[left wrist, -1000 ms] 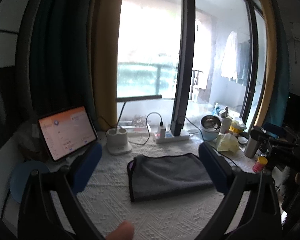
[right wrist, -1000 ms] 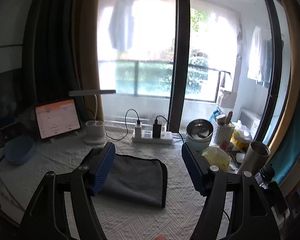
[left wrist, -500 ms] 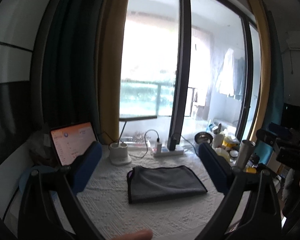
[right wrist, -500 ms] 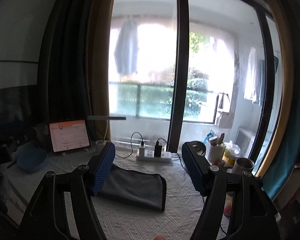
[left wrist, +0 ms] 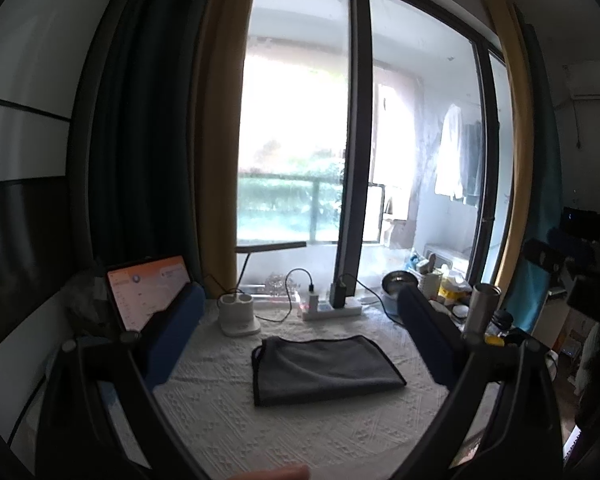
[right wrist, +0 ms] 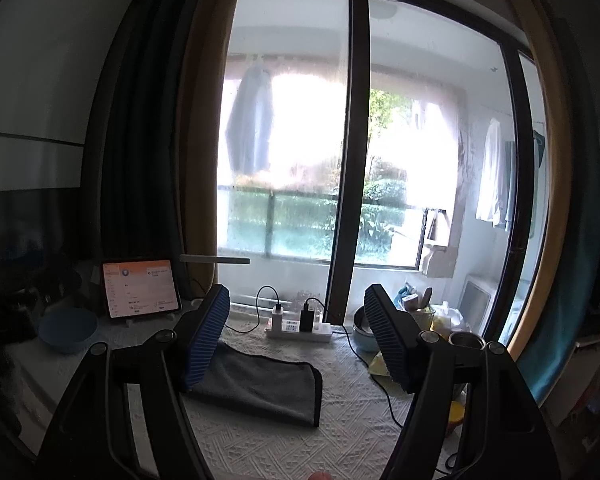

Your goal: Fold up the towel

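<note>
A grey towel (left wrist: 324, 368) with a dark hem lies folded flat on the white textured tablecloth (left wrist: 260, 428). It also shows in the right wrist view (right wrist: 260, 386). My left gripper (left wrist: 298, 340) is open and empty, held well back from and above the towel. My right gripper (right wrist: 296, 340) is open and empty too, back from the towel, its left pad (right wrist: 206, 340) covering the towel's left end. Neither gripper touches the towel.
Behind the towel stand a white lamp base (left wrist: 238, 316) and a power strip with chargers (left wrist: 332, 306). A lit tablet (left wrist: 148, 292) stands at left, a blue bowl (right wrist: 68, 330) near it. A steel bowl (left wrist: 400, 284), a metal cup (left wrist: 480, 308) and clutter fill the right side.
Both grippers have pulled back and tilted up from the table, so the towel looks smaller and lower. The towel has not moved. Both grippers stay open.
</note>
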